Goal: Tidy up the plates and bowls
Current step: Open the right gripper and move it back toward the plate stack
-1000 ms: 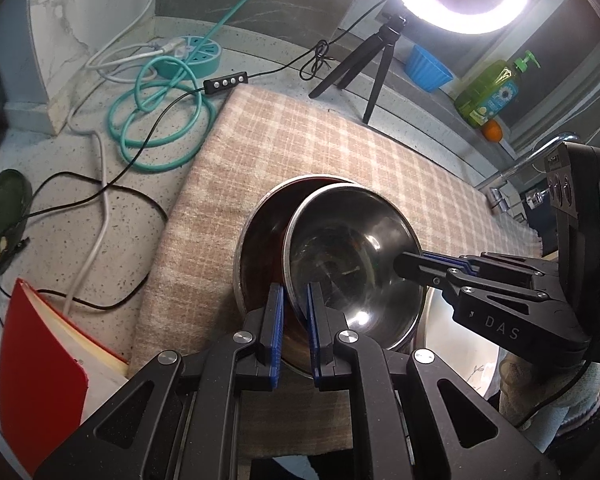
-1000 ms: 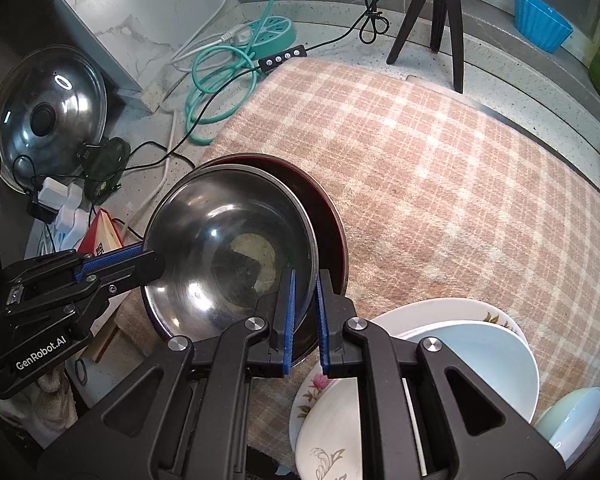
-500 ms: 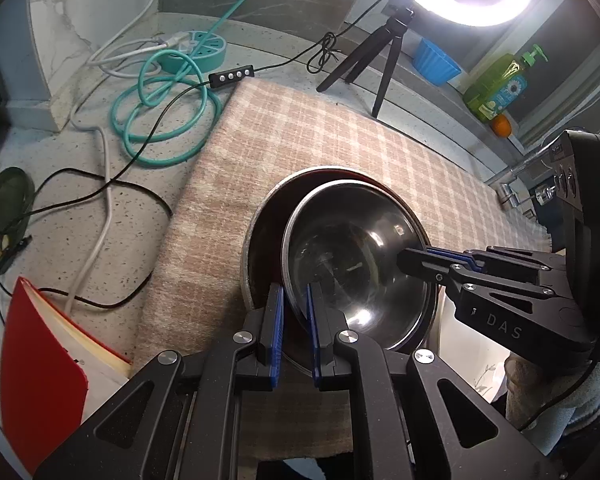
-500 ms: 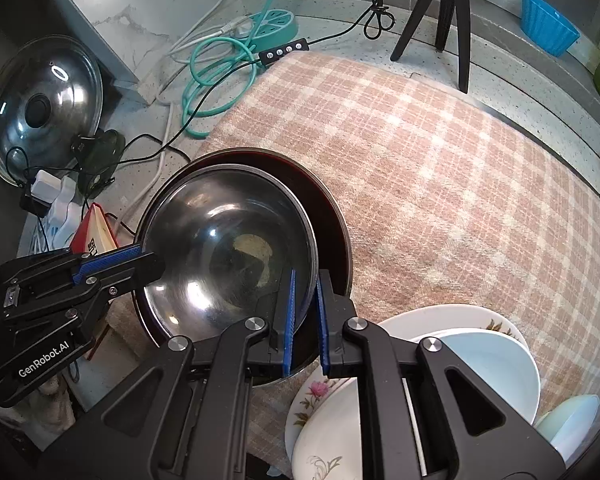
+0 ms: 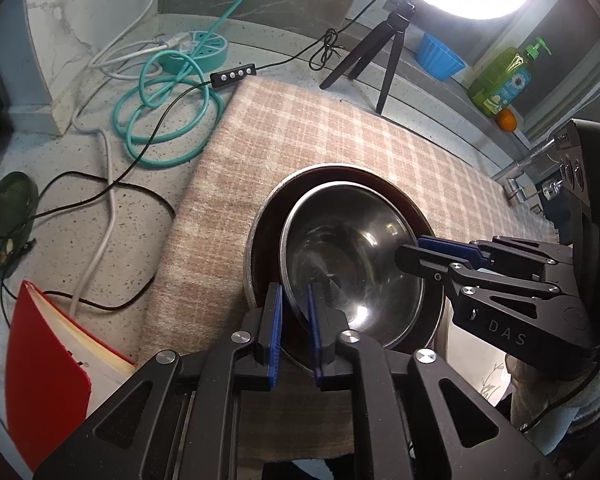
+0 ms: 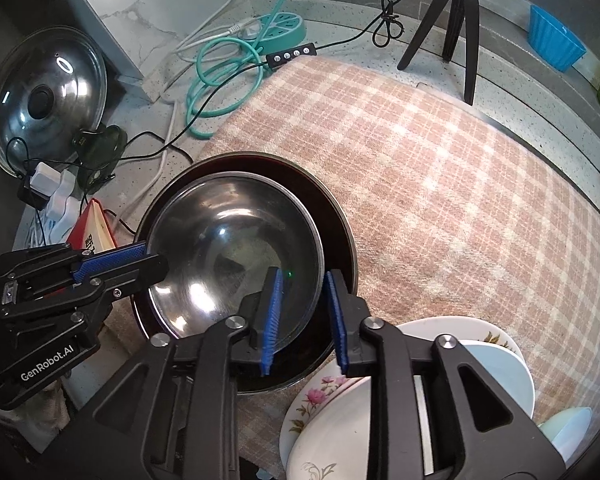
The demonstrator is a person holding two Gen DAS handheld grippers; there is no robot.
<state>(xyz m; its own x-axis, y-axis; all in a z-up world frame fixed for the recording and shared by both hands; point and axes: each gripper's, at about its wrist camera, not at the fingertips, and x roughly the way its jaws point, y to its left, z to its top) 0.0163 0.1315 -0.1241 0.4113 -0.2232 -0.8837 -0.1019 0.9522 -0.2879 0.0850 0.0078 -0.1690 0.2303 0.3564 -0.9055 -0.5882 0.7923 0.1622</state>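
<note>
Steel bowl (image 5: 352,256), polished, nested inside a larger dark-lined bowl (image 5: 264,240) on a pink checked cloth (image 5: 300,136) over the speckled surface (image 5: 80,208). Both grippers sit at its rim, on opposite sides.

Left gripper (image 5: 294,320): blue pads straddle the near rim of the steel bowl; jaws stand narrowly apart, having just eased open slightly, and whether the pads still press the rim cannot be told.

Right gripper (image 6: 304,312): jaws have just been opening; pads now stand clear on either side of the steel bowl's rim, grip released, rim between them.

Stacked white plates (image 6: 496,360), one with a floral print, lie just right of the right gripper, touching the dark bowl's edge. Pale blue small bowl (image 6: 568,424) further right.

Ahead of the grippers: black tripod (image 6: 456,20), coiled teal cable (image 6: 220,80), blue ribbed cup (image 6: 556,44). Left of the left gripper: red book (image 5: 44,376). Glass pot lid (image 6: 44,96) leans beyond it.
</note>
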